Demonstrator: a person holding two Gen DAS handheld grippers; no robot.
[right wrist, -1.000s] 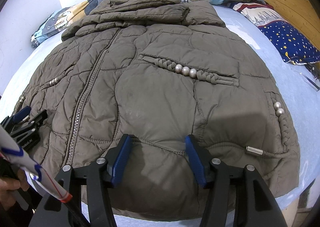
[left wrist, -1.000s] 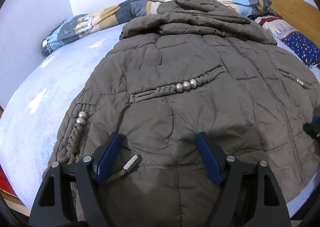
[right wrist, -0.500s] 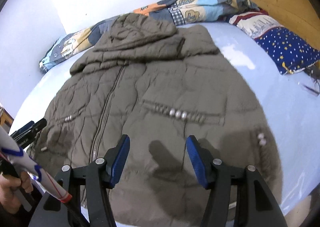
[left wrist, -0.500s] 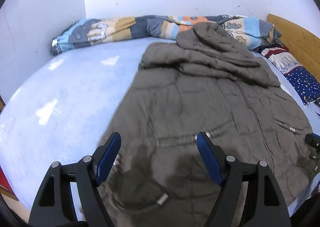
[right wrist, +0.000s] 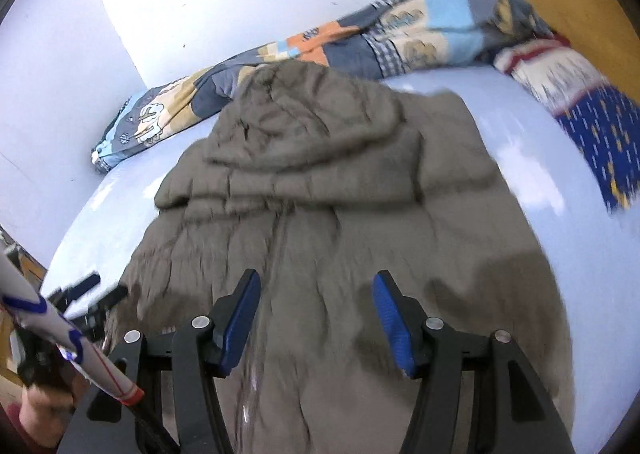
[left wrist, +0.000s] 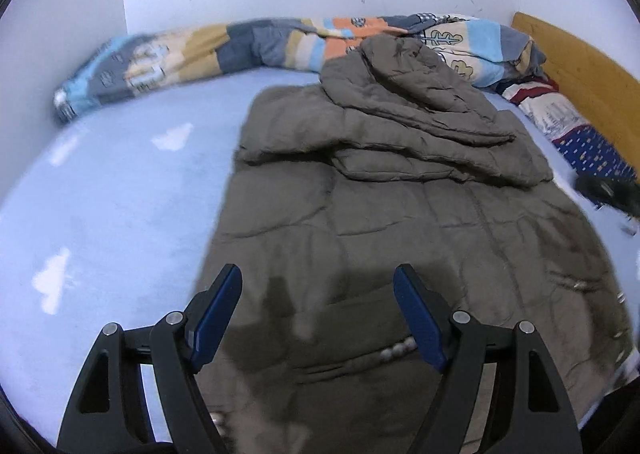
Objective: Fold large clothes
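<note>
From the left wrist, the left gripper (left wrist: 318,314) hangs released and empty above the near hem of the grey coat (left wrist: 400,206), which lies flat, front up, on the blue bed (left wrist: 120,194) — bring it low to the hem edge before pinching. From the right wrist, the right gripper (right wrist: 316,318) is likewise released and holds nothing over the coat's (right wrist: 340,194) zip — both should take matching hem corners so the fold lands square.

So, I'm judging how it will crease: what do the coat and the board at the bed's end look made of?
Coat: matte olive woven shell, probably synthetic, padded; stitched puffy panels show it. Board: light wood or veneer, smooth, faintly grained.
</note>
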